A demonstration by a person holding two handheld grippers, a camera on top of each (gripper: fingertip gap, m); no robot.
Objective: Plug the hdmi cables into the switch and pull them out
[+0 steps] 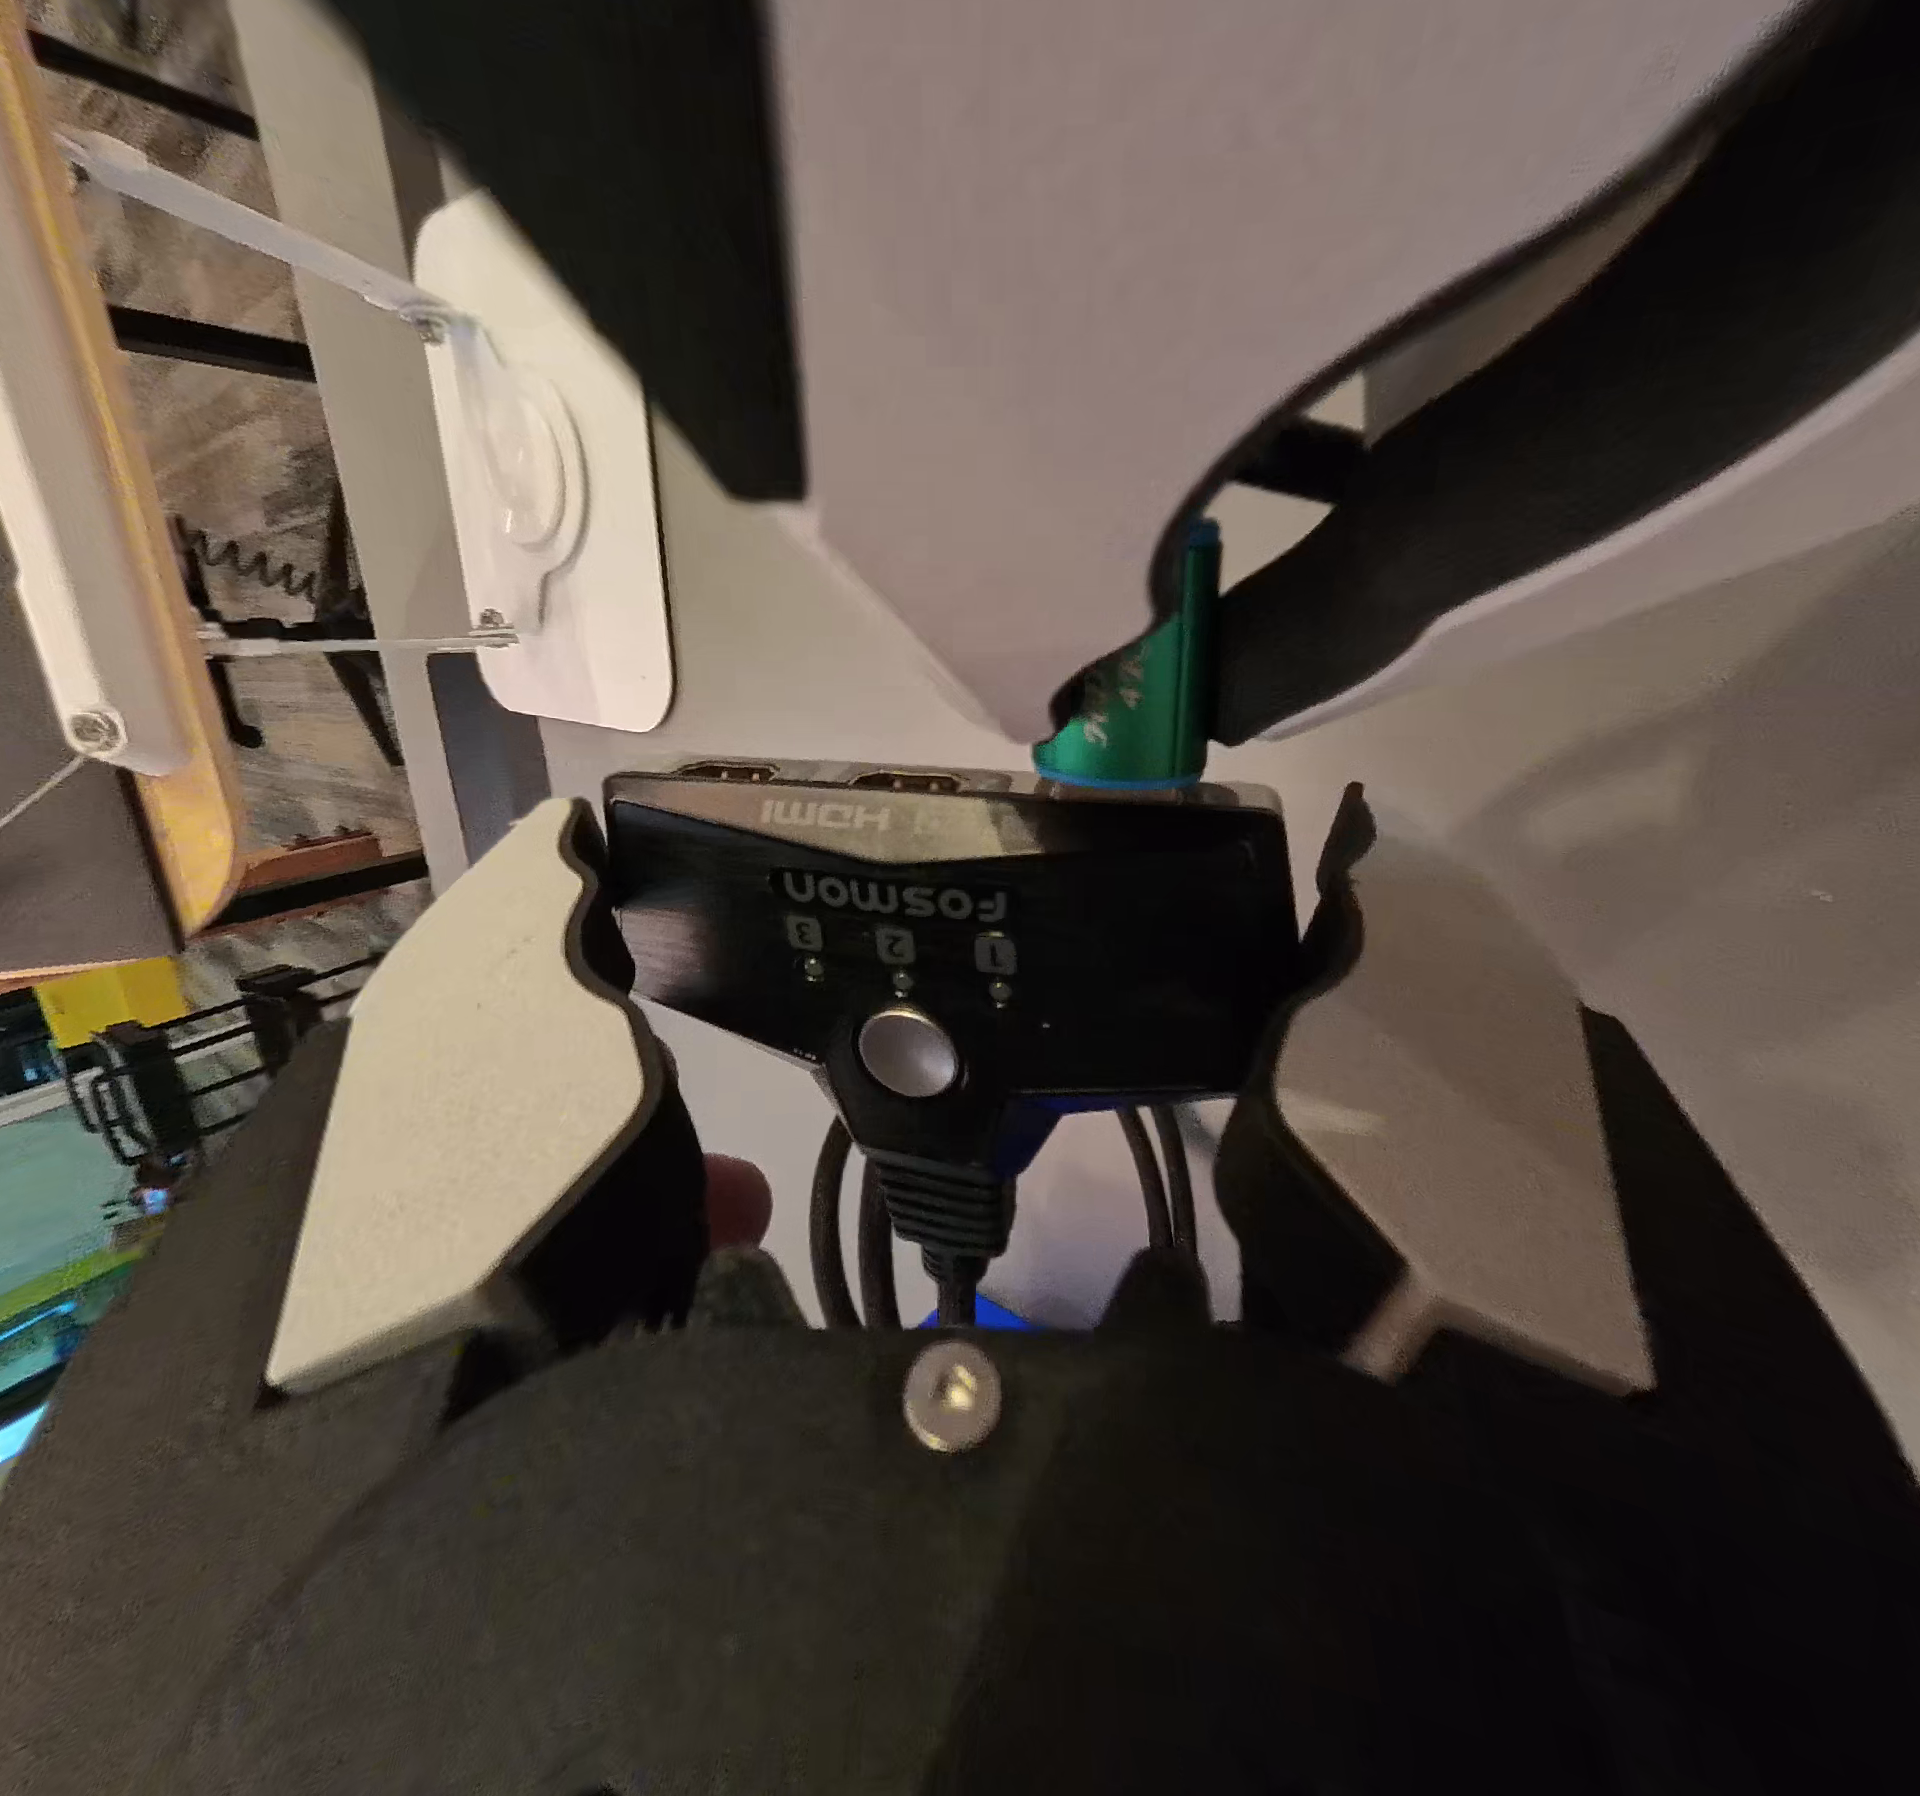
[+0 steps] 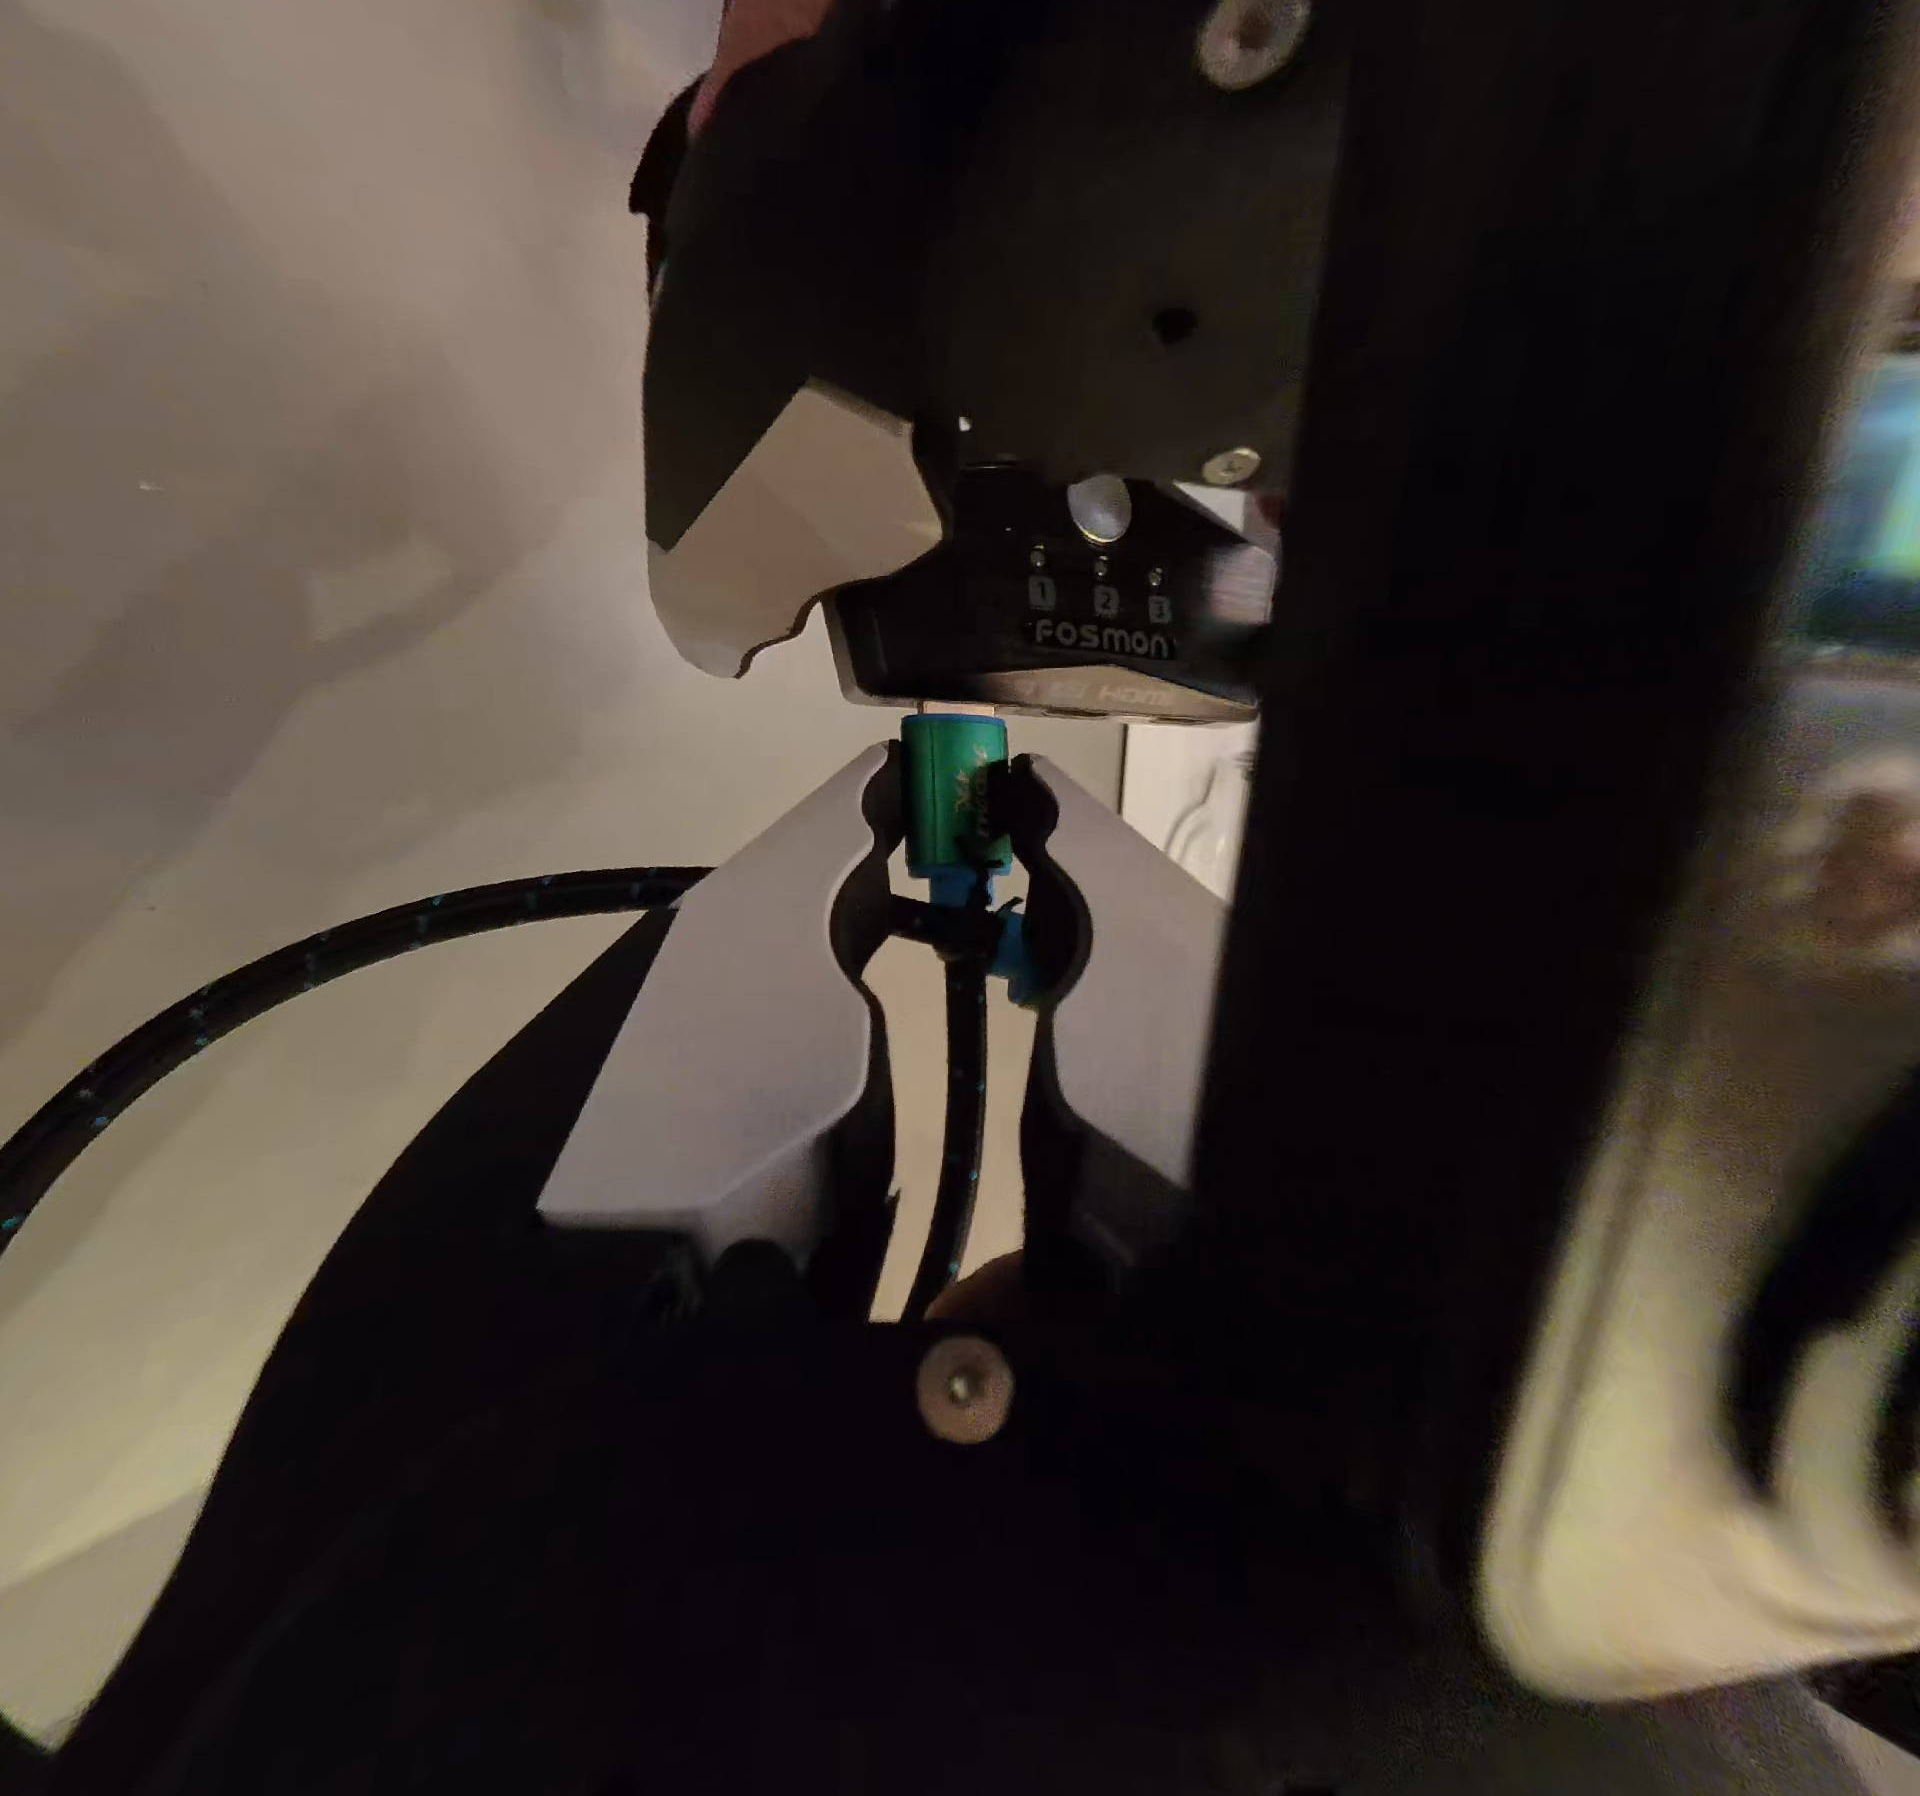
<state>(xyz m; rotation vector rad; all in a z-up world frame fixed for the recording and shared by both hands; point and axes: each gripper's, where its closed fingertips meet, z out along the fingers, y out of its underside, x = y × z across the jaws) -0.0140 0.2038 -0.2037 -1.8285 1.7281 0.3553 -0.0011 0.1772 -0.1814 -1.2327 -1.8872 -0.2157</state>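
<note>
Left wrist view: the left gripper [image 1: 951, 915] is squeezing the black HDMI switch [image 1: 935, 925] by its two short sides, jaws pressing in tight on it.
Right wrist view: the right gripper [image 2: 951, 811] is pinching the green HDMI plug [image 2: 951, 790], jaws closed on its flat sides, and the plug's metal tip is sitting at a port of the switch [image 2: 1049, 614].
Where the plug is: it is going into the end port by the first light; a bit of metal is still showing, so I am judging it only partly in.
Other ports: two empty ports [image 1: 821, 775] are showing beside the plug [image 1: 1127, 697].
Cable: the black braided cable [image 2: 312, 957] is curving away from the plug in a big loop, and it is looking bendy but springy, so it may be tugging sideways.
How the switch is feeling: small and light, hard and smooth, so it could be slipping if the squeeze is weak.
How the plug is feeling: hard shell, good for gripping; the thin metal tip is looking easy to bend.
Best place to hold: the green shell, not the cable, pushing or pulling straight.
</note>
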